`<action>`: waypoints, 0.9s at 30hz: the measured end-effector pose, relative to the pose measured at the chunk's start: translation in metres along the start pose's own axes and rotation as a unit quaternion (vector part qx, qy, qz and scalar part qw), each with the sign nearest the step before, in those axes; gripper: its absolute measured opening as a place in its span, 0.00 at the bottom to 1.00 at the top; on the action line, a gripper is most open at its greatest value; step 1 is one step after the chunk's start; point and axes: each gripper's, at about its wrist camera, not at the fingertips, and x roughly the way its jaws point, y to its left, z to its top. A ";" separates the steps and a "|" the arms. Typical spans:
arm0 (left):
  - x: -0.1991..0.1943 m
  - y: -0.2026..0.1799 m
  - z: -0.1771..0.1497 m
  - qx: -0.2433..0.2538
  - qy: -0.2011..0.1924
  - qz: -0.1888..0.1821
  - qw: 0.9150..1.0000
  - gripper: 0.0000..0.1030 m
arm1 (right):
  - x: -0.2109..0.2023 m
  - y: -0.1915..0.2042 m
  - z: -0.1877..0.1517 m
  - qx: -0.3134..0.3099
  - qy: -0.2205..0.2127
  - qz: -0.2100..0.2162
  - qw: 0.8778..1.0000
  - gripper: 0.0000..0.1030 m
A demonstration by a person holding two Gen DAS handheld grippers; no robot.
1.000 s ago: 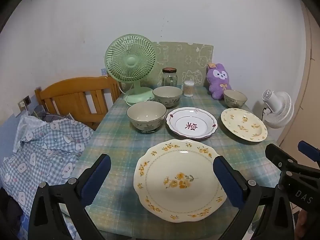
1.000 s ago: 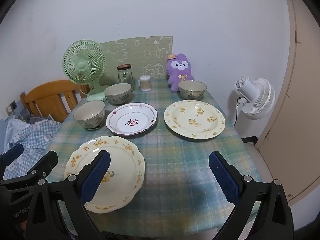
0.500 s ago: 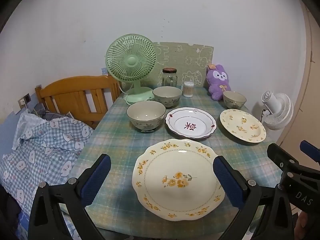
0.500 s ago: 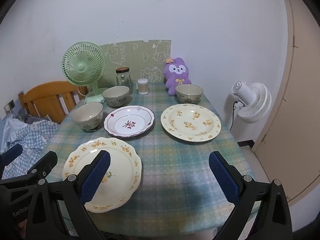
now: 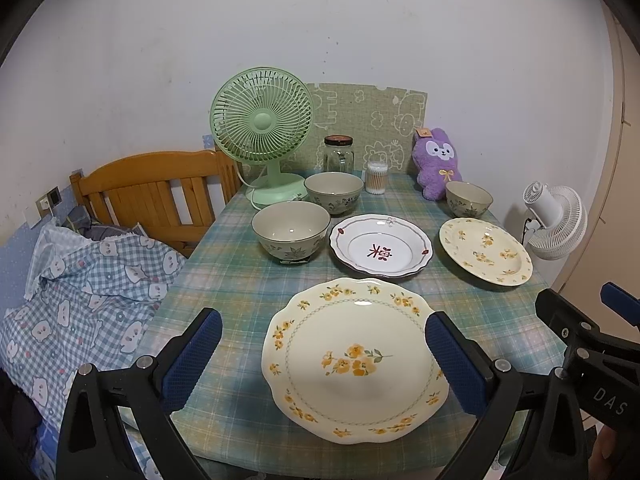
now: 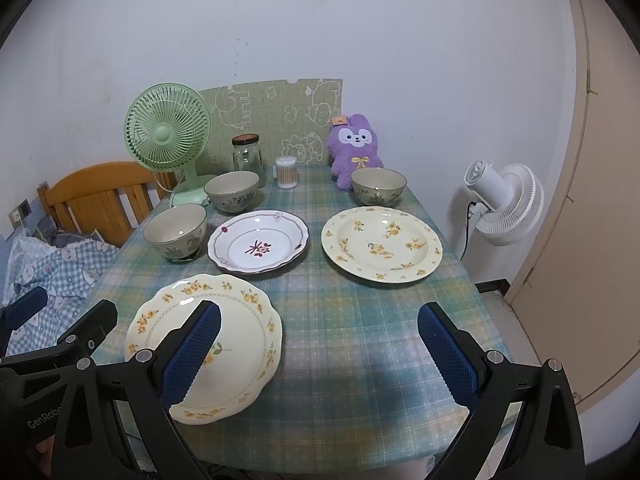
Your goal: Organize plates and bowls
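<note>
left gripper (image 5: 320, 360): jaws spread, above near scalloped plate (image 5: 356, 364), no contact | right gripper (image 6: 320, 356): jaws spread, empty | red plate (image 6: 258, 247) centre | yellow plate (image 6: 382, 244) right | three bowls: left (image 6: 175, 232), far-left (image 6: 232, 191), far-right (image 6: 379, 186)

Both wrist views look forward and down across the table (image 5: 240, 280) from its near edge, left beside right; both share the scalloped plate (image 5: 356, 364) (image 6: 240, 320).

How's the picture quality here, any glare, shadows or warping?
Left wrist view: sharp, a soft shadow on the near plate, the door frame bowed by the fisheye. Right wrist view: small glints in the bowls, black corners, nothing blurred.
</note>
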 end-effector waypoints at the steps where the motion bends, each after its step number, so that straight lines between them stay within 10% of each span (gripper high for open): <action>1: 0.000 -0.001 0.000 0.000 0.000 0.000 1.000 0.99 | 0.001 0.000 0.000 0.000 0.000 0.000 1.000 0.97; 27: 0.001 0.001 -0.001 0.001 0.000 0.003 1.000 0.98 | 0.002 0.000 -0.001 0.001 0.000 0.002 1.000 0.97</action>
